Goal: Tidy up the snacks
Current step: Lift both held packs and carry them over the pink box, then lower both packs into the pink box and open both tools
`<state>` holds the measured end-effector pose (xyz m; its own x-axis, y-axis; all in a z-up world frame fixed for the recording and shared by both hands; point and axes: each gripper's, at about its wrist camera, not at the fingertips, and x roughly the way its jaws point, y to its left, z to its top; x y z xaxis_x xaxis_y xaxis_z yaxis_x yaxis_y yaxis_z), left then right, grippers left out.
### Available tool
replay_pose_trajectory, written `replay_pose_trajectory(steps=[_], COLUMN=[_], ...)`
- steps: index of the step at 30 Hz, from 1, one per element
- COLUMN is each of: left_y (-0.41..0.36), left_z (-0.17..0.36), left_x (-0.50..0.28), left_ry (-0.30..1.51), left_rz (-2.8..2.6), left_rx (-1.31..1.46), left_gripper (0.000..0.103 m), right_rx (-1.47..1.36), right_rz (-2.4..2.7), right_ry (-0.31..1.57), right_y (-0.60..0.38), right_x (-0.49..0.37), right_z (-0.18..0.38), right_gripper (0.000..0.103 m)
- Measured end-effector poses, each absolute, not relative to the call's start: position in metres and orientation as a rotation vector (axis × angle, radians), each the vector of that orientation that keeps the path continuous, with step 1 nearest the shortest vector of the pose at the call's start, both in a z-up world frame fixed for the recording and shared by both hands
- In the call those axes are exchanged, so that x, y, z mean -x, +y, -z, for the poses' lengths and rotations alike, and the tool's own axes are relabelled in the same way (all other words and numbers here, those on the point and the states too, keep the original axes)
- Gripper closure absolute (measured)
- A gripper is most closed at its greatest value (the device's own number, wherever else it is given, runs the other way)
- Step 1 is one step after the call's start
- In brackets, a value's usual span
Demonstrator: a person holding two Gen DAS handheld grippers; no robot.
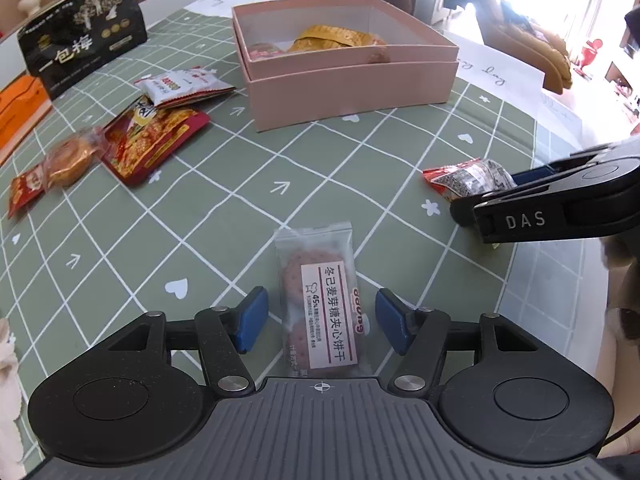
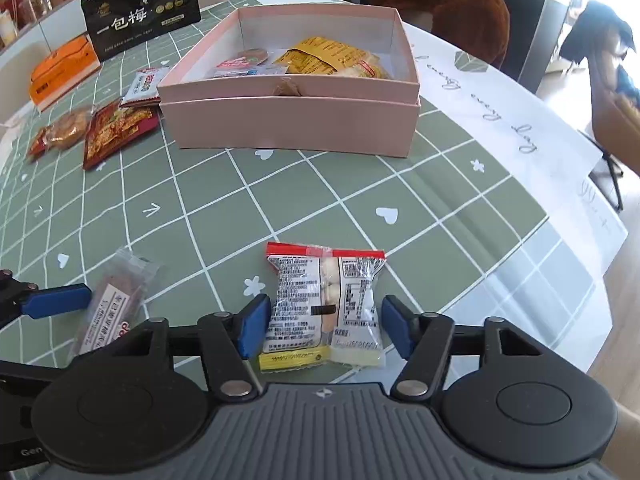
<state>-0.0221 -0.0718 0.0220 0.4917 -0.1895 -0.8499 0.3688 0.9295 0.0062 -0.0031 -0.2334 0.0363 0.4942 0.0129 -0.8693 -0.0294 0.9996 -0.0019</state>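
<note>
My left gripper (image 1: 321, 320) is open, its blue pads on either side of a clear biscuit packet (image 1: 320, 300) with a white label that lies on the green checked tablecloth. My right gripper (image 2: 324, 328) is open around a clear snack packet (image 2: 324, 300) with a red top strip and yellow bottom; the left pad is close to or touching it. The right gripper also shows in the left wrist view (image 1: 492, 194), and the biscuit packet in the right wrist view (image 2: 112, 304). A pink open box (image 1: 348, 88) with several snacks inside stands at the back.
Loose snacks lie left of the box: a red packet (image 1: 152, 140), a white packet (image 1: 180, 86), a round pastry (image 1: 70, 160). A black pouch (image 1: 84, 36) stands at the back left beside an orange box (image 2: 60, 68). White paper (image 2: 520, 128) covers the table's right side.
</note>
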Motion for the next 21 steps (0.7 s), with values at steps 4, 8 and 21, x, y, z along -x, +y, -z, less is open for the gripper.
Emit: replay_pose_trajectory(steps=[4, 8, 21], left_y=[-0.068, -0.062, -0.052], left_z=[-0.026, -0.028, -0.124], left_x=[0.021, 0.022, -0.101], left_ry=[0.999, 0.987, 0.711], left_rz=[0.336, 0.33, 0.407], left_rx=[-0.157, -0.092, 0.097], left_gripper=[0.064, 0.064, 0.064], right_rx=[0.041, 0.028, 0.009], right_rz=[-0.065, -0.087, -0.099], right_ry=[1.04, 1.036, 0.841], right_y=[-0.23, -0.231, -0.251], right_x=[0.006, 0.005, -0.065], right_z=[-0.044, -0.054, -0.151], right_gripper=[0.055, 0.055, 0.055])
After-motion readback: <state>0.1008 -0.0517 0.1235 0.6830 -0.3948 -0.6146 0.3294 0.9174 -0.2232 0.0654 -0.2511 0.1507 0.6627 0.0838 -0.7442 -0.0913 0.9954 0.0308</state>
